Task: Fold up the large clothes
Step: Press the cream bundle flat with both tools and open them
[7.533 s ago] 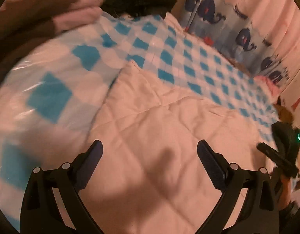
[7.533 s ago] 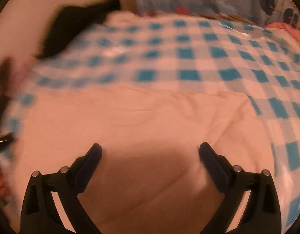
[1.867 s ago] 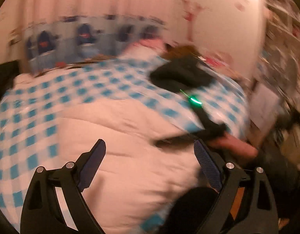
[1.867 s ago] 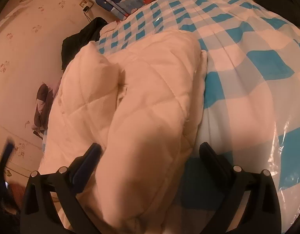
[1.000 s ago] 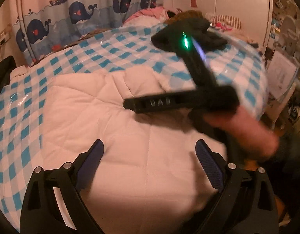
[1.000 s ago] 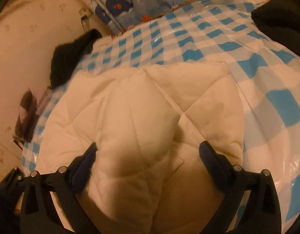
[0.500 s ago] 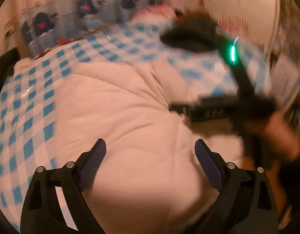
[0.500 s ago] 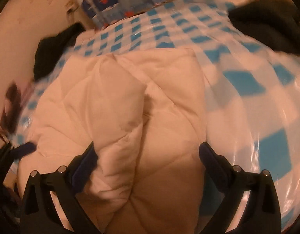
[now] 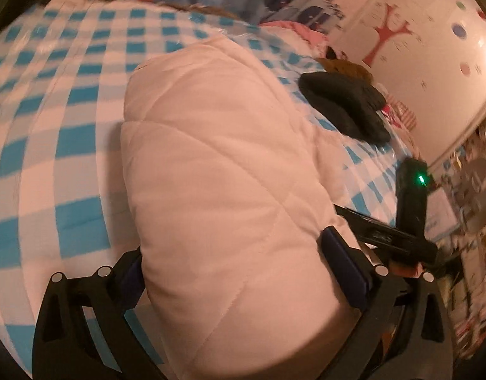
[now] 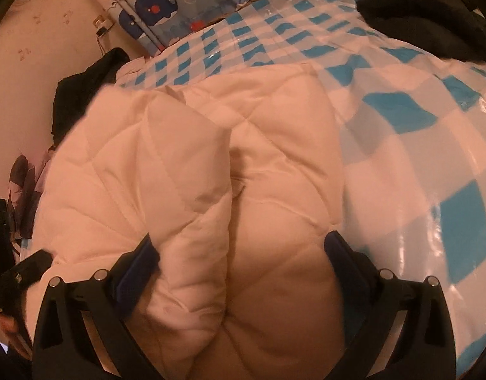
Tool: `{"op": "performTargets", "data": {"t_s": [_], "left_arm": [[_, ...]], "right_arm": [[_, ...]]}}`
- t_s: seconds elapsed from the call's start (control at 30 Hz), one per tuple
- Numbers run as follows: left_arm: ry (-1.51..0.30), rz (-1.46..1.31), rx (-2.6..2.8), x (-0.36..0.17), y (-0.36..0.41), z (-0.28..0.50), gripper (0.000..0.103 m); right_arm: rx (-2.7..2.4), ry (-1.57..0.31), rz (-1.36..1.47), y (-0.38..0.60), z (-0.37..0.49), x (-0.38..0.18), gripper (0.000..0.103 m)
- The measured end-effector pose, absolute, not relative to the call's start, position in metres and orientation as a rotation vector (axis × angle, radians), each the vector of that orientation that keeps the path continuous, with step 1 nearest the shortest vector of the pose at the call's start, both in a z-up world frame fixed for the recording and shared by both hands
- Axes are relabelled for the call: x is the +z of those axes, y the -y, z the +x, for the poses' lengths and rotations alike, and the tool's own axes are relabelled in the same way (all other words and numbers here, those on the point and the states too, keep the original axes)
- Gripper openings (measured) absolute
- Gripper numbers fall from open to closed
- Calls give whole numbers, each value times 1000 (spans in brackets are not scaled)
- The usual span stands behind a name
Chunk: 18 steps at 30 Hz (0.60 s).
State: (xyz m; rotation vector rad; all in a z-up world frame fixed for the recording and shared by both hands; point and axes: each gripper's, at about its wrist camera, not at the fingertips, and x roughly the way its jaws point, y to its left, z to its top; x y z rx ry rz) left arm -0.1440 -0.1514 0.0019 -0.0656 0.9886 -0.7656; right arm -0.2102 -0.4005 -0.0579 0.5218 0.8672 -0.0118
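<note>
A puffy white quilted garment lies folded into a thick bundle on a blue-and-white checked bed cover. My left gripper is open, its jaws on either side of the bundle's near end. In the right wrist view the same garment shows a folded flap on the left side. My right gripper is open, its jaws either side of the bundle. The right gripper's body shows at the right of the left wrist view, beside the bundle.
A black garment lies on the bed beyond the bundle, seen too in the right wrist view. Another dark garment sits at the wall side. A whale-print curtain hangs behind. The bed edge and clutter are at the right.
Both grippers have come closer over the bundle, so its near end now fills the space between each pair of jaws. The right gripper has dropped lower beside the bundle.
</note>
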Motion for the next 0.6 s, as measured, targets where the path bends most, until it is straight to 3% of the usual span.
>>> {"op": "performTargets", "data": {"t_s": [0.17,0.4,0.6], "left_arm": [[-941,-59,-699,26,114,-132,94],[-892,-75,-439,57,-7,-91,92],[-970,-135,-328,31,-68,-75,92]], "right_arm": [[79,-928,509,356,-161,-49,98],[278,-922,471,231,-70,-42,97],[314,-887,479,207,-62,-55,98]]}}
